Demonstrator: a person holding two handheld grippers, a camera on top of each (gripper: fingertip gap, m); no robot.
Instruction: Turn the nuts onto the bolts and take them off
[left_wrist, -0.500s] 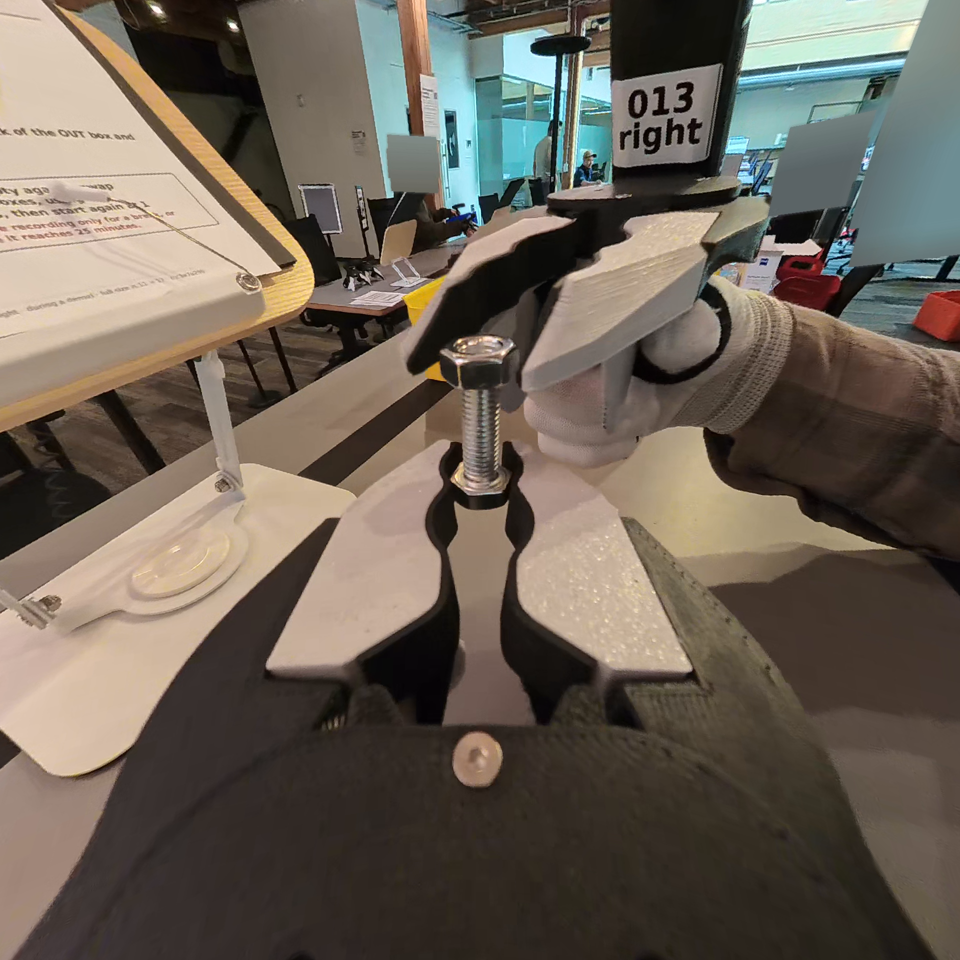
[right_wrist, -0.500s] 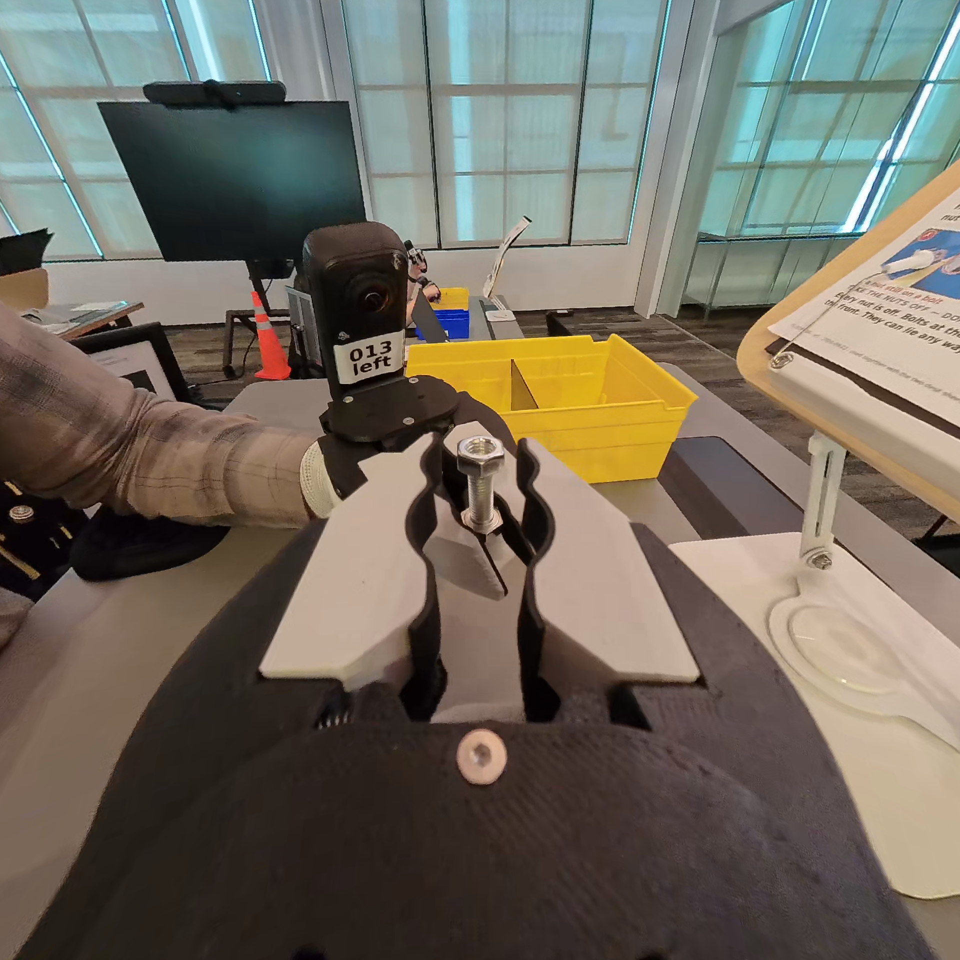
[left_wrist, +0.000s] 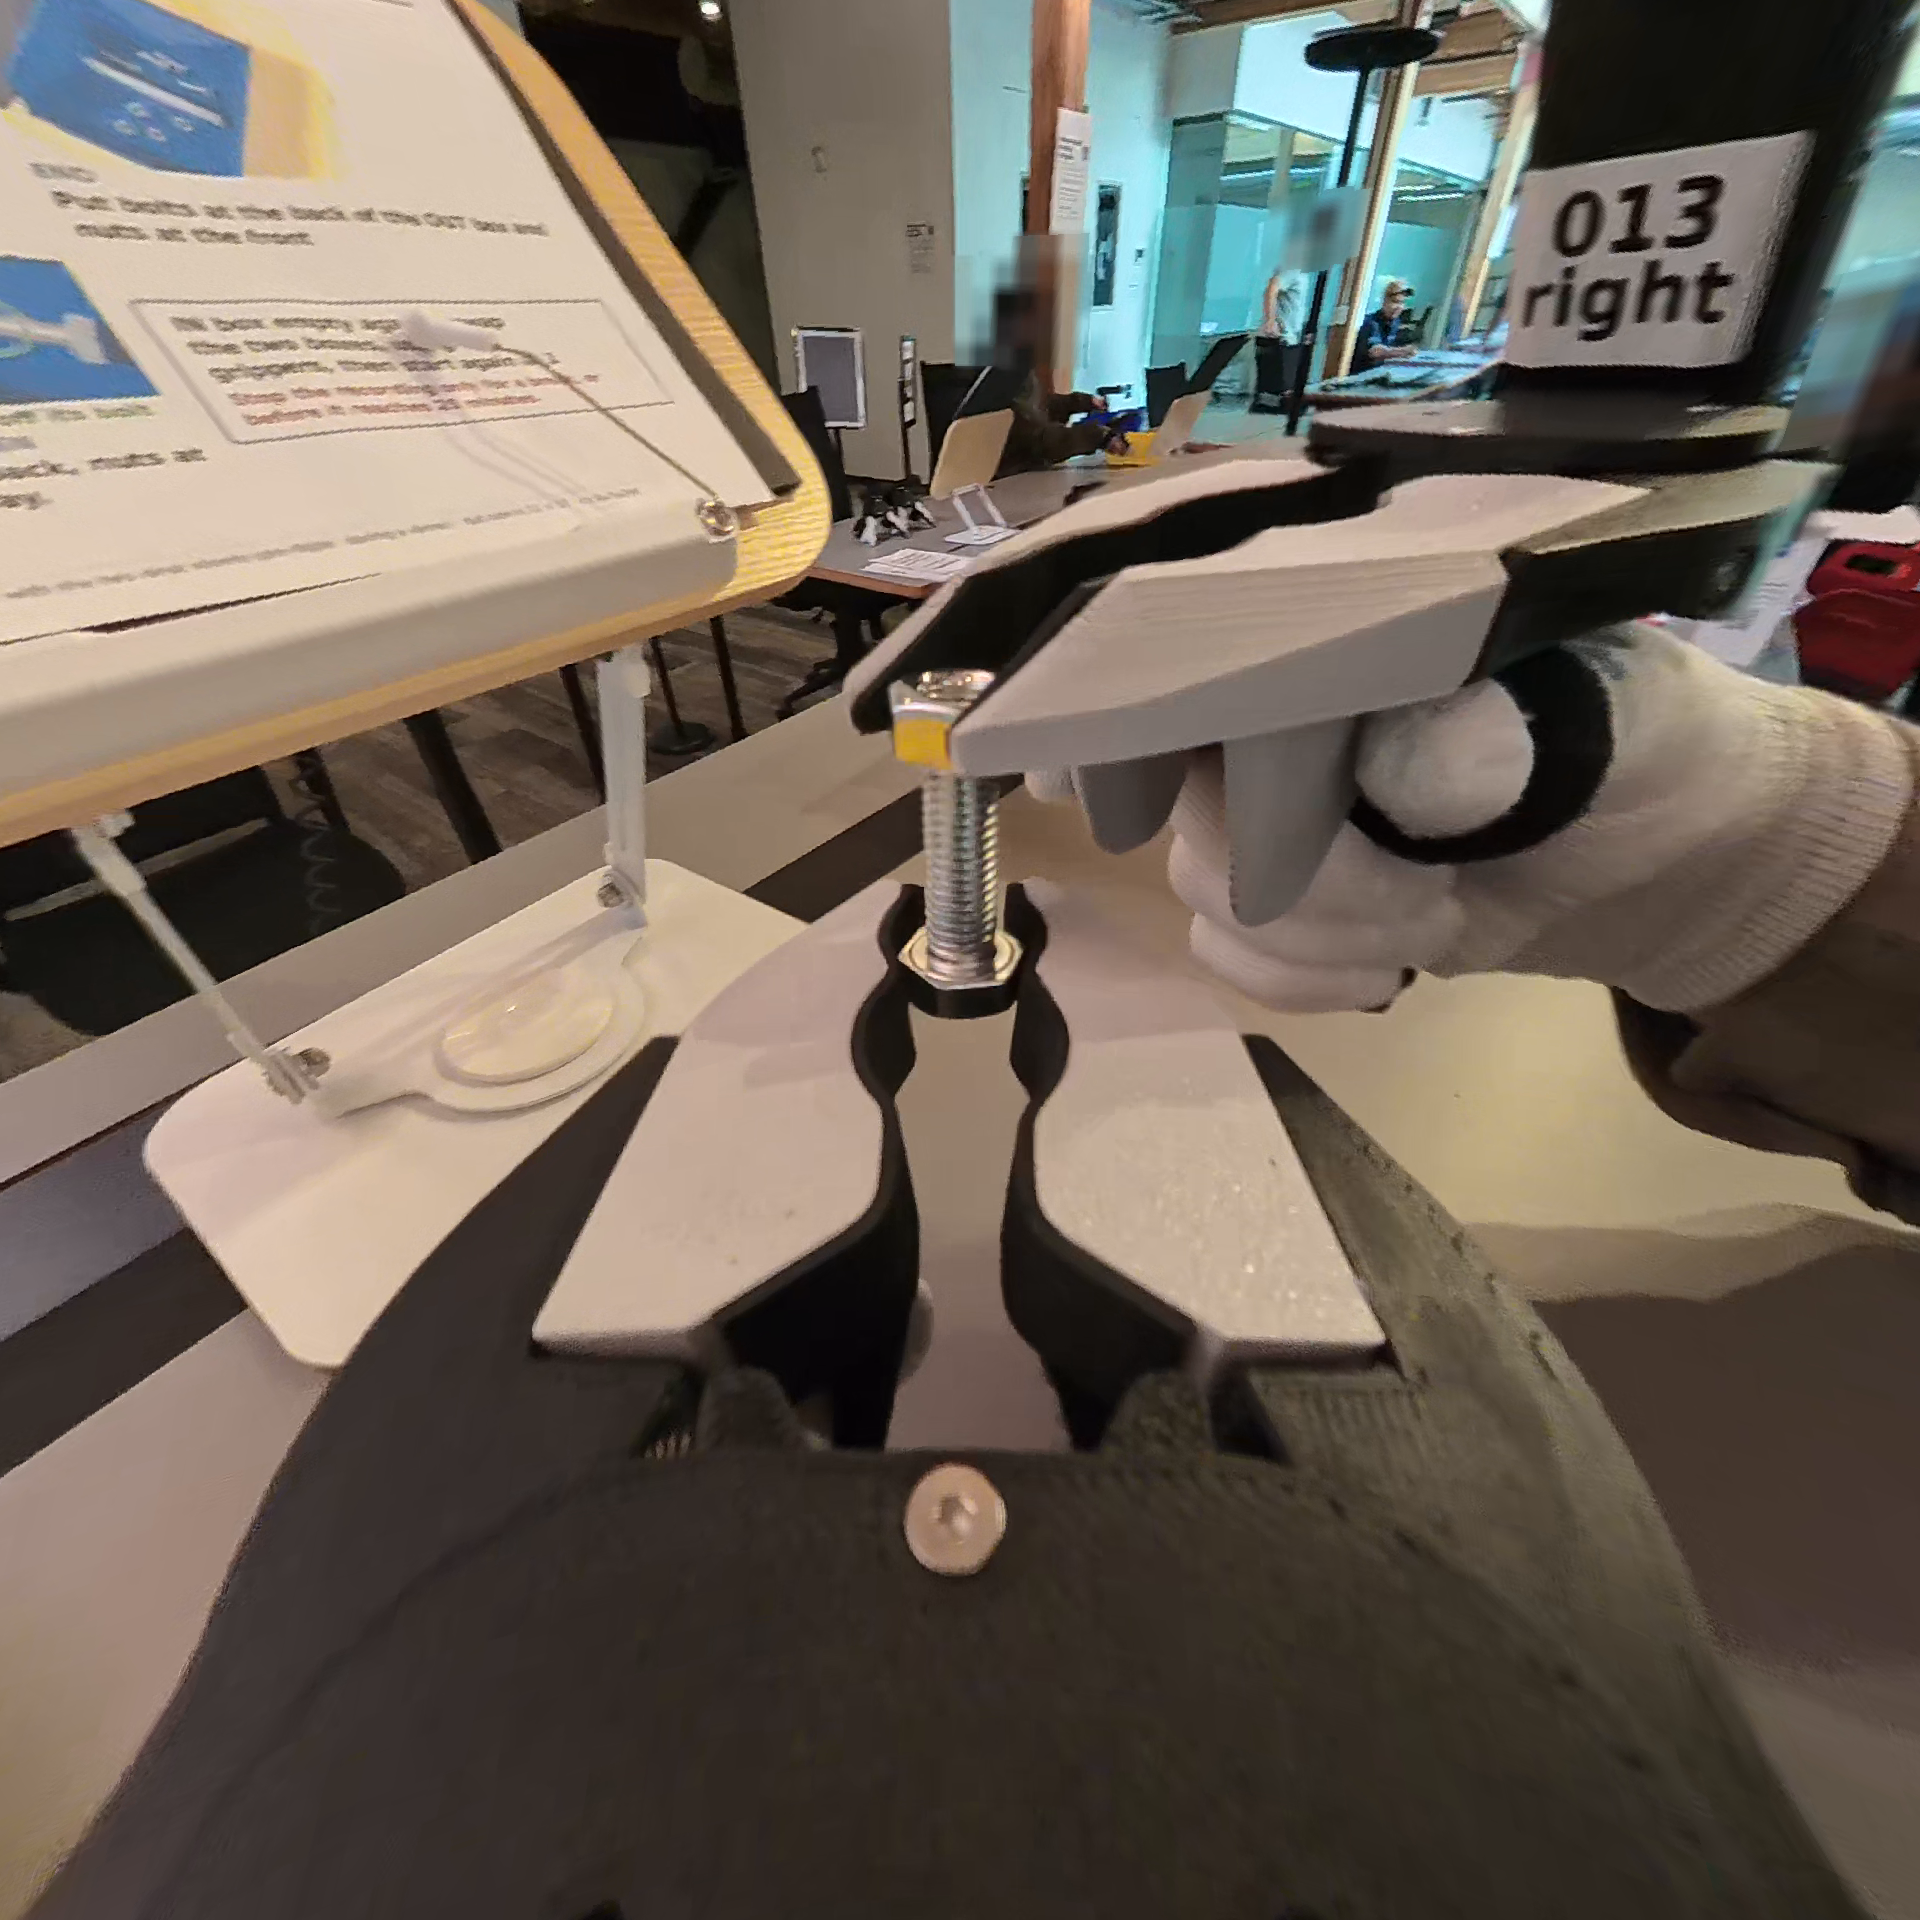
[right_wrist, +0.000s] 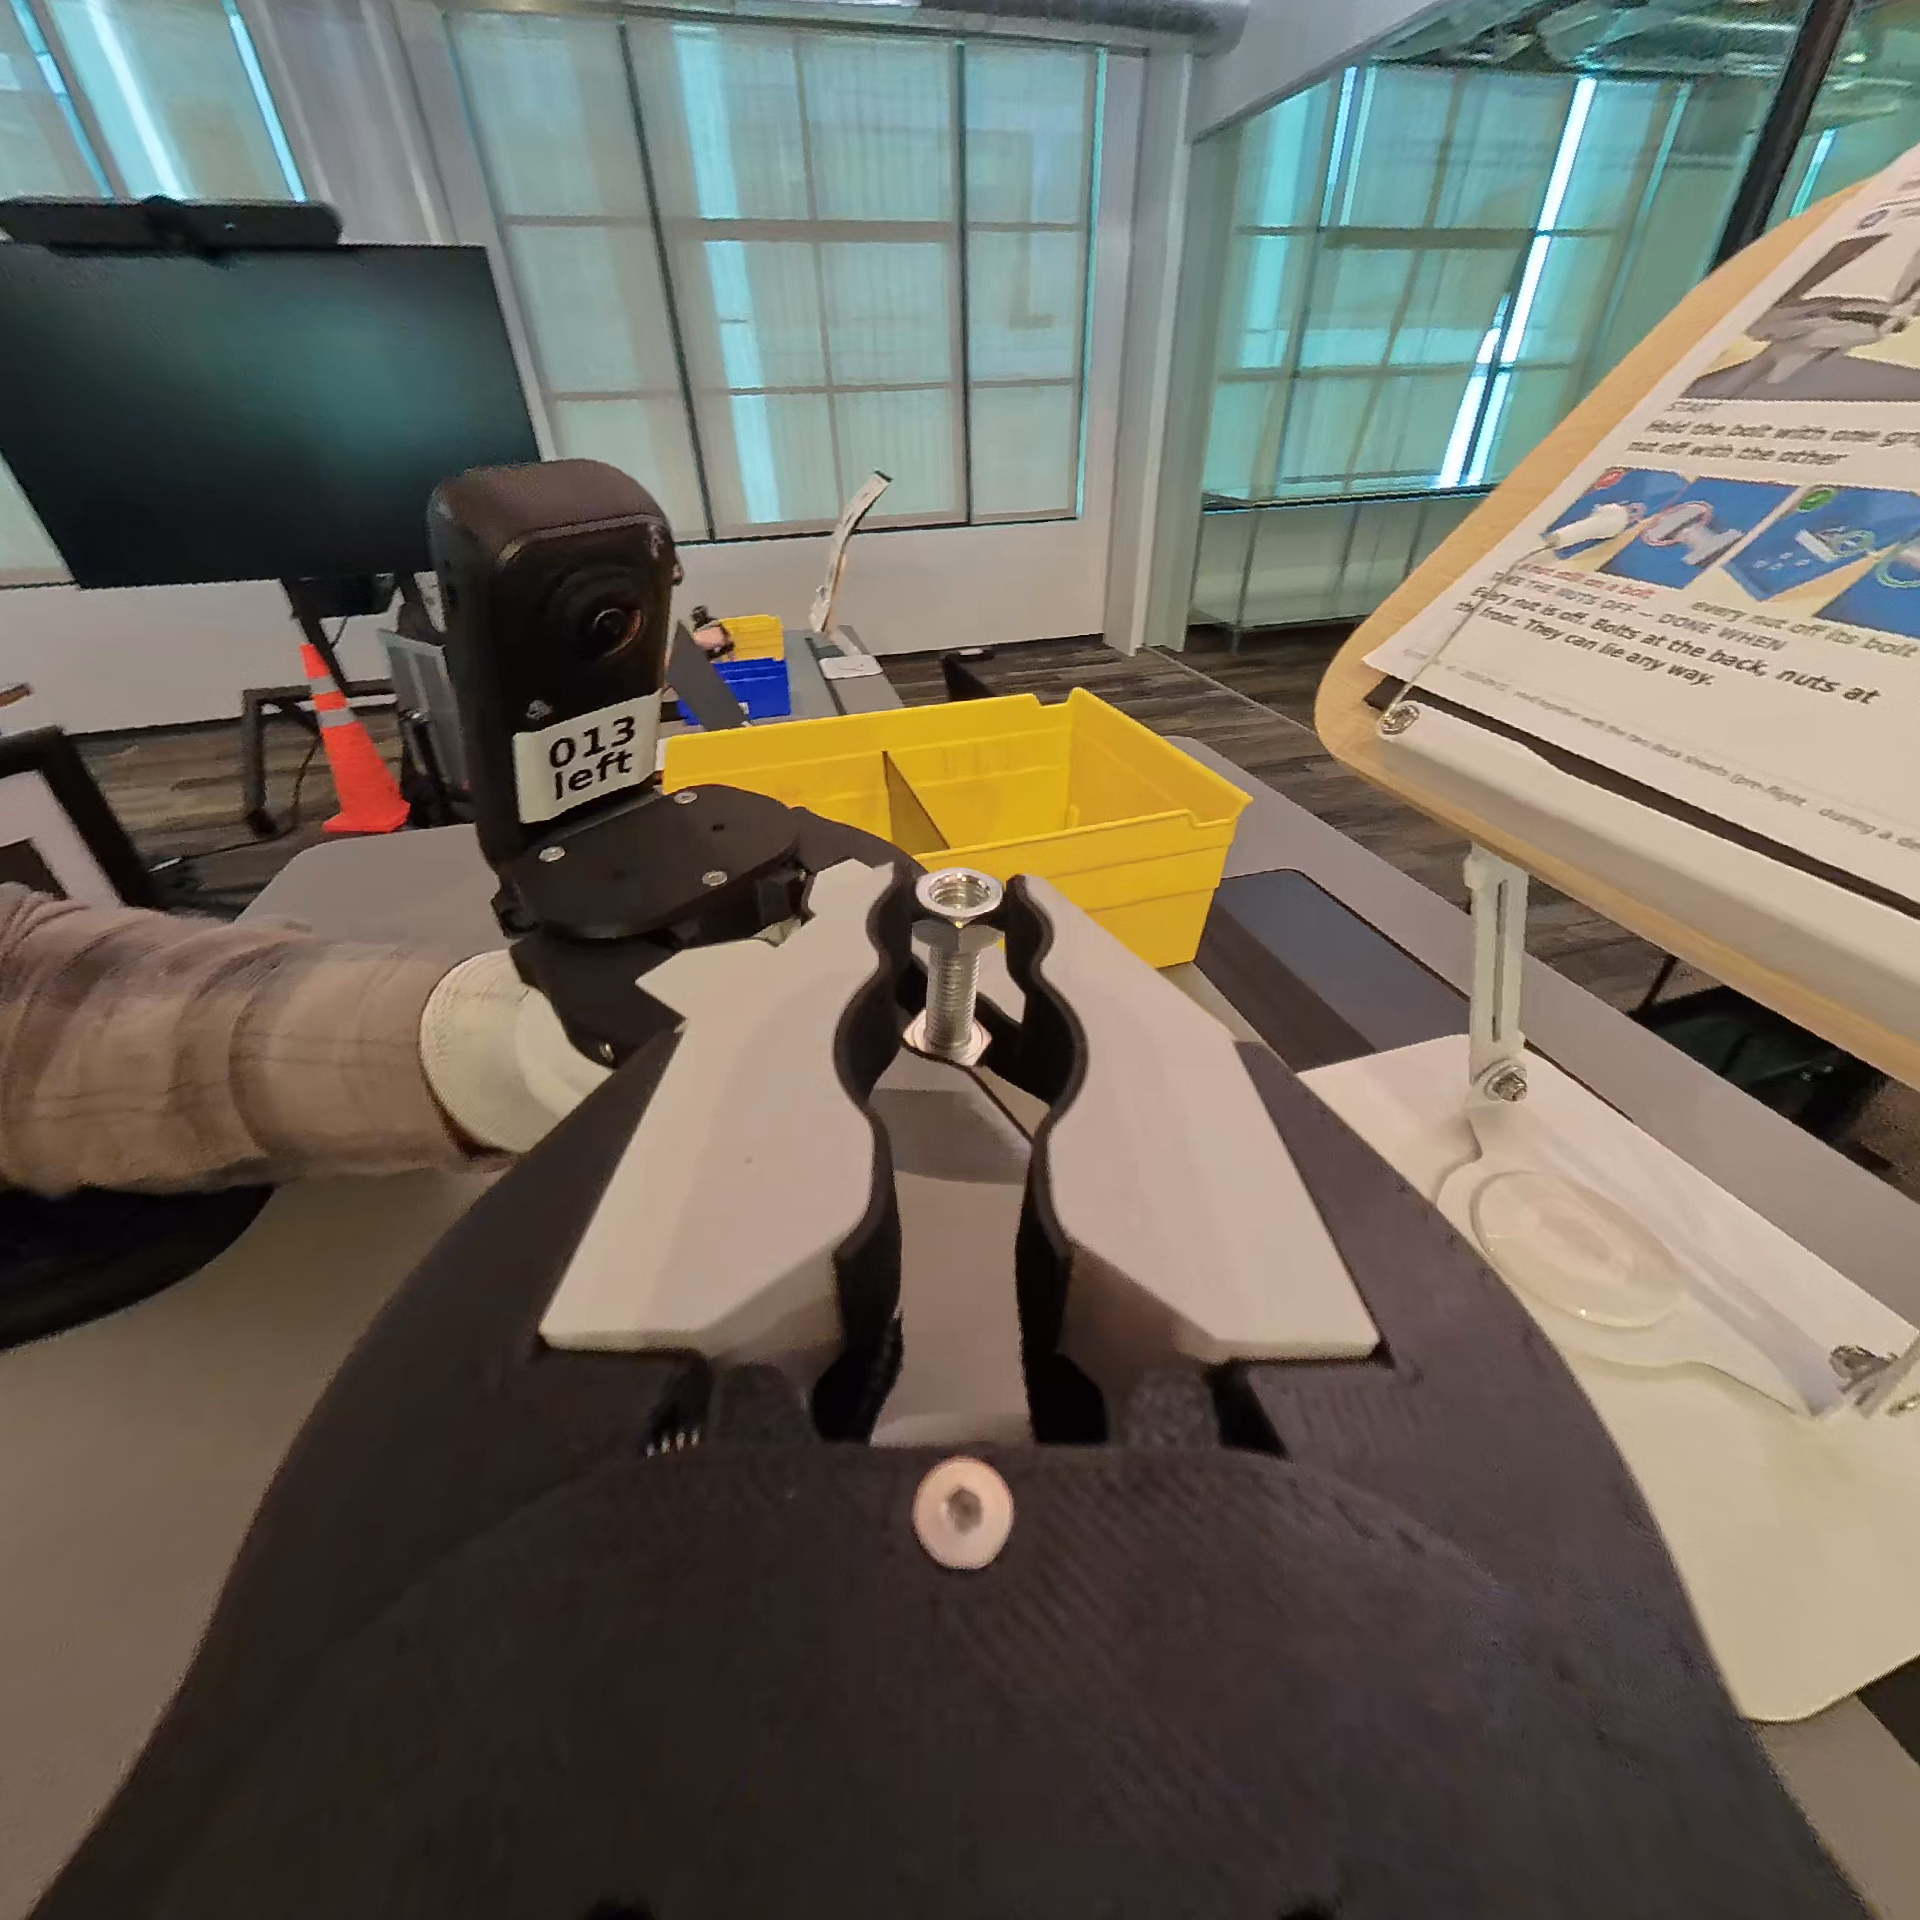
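A silver bolt (left_wrist: 961, 852) stands upright, thread up. My left gripper (left_wrist: 958, 940) is shut on its hex head at the bottom. A silver nut (left_wrist: 940, 717) sits at the very top of the thread. My right gripper (left_wrist: 935, 691) comes in from the right, level, and is shut on the nut. In the right wrist view the nut (right_wrist: 951, 899) sits between my right gripper's (right_wrist: 951, 894) tips, its hole showing empty from above, with the bolt (right_wrist: 945, 997) below it. The left gripper's fingers there are mostly hidden behind mine.
A yellow divided bin (right_wrist: 1039, 790) stands on the grey table behind the bolt. A tilted instruction board (left_wrist: 312, 416) on a white stand base (left_wrist: 364, 1195) is at the left, and on the right in the right wrist view (right_wrist: 1662, 644). A gloved hand (left_wrist: 1558, 831) holds the right gripper. Across from one pair of fingers to the other is roughly 5 cm.
My right gripper's fingers flanked the nut with a gap; now they are shut on it. The nut's hole now shows empty on top. Both views have shifted a little.
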